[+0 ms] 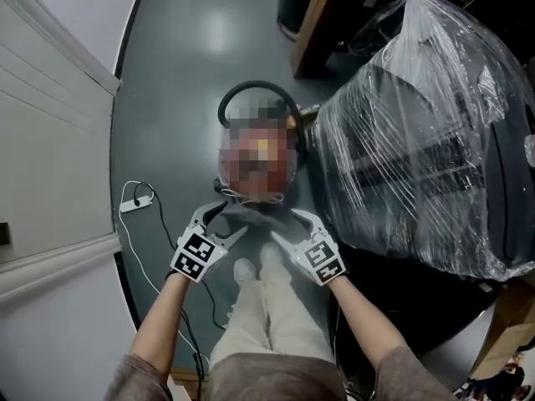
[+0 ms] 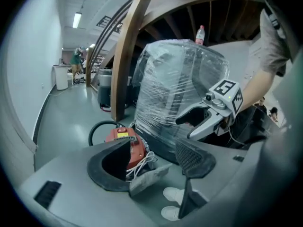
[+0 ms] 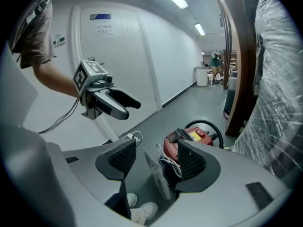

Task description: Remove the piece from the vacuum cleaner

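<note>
Red vac (image 2: 124, 143) sits on the floor (image 1: 184, 73) just past my left tool (image 2: 151, 157), partly hid behind its left jaw. In the head view a mosaic patch covers the vac, so only the black hose (image 1: 255, 90) loop beyond it shows clear.

Left tool is wide open, nothing clamped. The grey flat piece (image 2: 149, 176) pokes in from beside the left jaw toward mid-gap; can't tell if it touches that jaw. White cord (image 2: 142, 162) is bunched betw. piece and vac.

Right tool (image 3: 158, 160) is also wide, jaws well apart. The same piece stands edge-on in its gap, nearer the right jaw, lower end cut off by the tool body. That jaw hides part of the vac.

The tools face each other, tips near, piece betw. them. My shoes (image 1: 245, 270) show below both. Film-wrapped bulk (image 1: 426, 132) stands to the right of the right tool; contents hard to make out.
</note>
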### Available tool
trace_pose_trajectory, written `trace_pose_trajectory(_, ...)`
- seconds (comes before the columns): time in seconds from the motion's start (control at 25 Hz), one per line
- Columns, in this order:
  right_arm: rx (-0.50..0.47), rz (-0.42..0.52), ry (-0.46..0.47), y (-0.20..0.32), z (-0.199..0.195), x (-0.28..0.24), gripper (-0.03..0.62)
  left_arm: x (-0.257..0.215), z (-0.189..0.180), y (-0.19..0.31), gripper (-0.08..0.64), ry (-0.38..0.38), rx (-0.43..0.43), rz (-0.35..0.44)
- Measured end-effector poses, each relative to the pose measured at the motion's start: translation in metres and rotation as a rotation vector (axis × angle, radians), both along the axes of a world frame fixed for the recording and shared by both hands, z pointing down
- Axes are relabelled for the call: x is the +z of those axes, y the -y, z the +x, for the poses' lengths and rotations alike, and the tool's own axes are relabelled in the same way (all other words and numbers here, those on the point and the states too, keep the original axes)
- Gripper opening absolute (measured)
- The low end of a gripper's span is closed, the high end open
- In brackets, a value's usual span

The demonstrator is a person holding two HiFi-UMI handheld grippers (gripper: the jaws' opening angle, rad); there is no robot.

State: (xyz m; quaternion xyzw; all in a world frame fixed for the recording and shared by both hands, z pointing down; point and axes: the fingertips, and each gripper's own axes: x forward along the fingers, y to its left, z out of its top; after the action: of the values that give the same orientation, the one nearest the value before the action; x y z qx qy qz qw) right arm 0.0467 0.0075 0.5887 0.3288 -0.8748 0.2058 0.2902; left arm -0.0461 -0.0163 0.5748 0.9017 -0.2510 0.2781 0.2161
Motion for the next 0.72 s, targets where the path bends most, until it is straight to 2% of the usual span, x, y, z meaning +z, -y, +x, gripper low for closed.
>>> trace_pose_trajectory(0.16,-0.074,-0.056,-0.055,-0.001,-0.010,0.085,0.244,0.083,0.003,0.002,0.279,0.071,0.093,-0.030)
trace_pose_trajectory(0.36,-0.109,-0.120,-0.111,-0.009,-0.016,0.173,0.244,0.170,0.008,-0.004,0.279,0.161,0.229,-0.058)
trace_pose_trajectory(0.6,-0.133,-0.175,-0.162,-0.008,-0.015,0.239,0.244,0.237,0.014,-0.010,0.279,0.252,0.386,-0.082)
trace_pose_trajectory(0.72,-0.187,-0.189,-0.191,-0.013,-0.016,0.262,0.244,0.258,0.017,-0.012,0.274,0.287,0.455,-0.076)
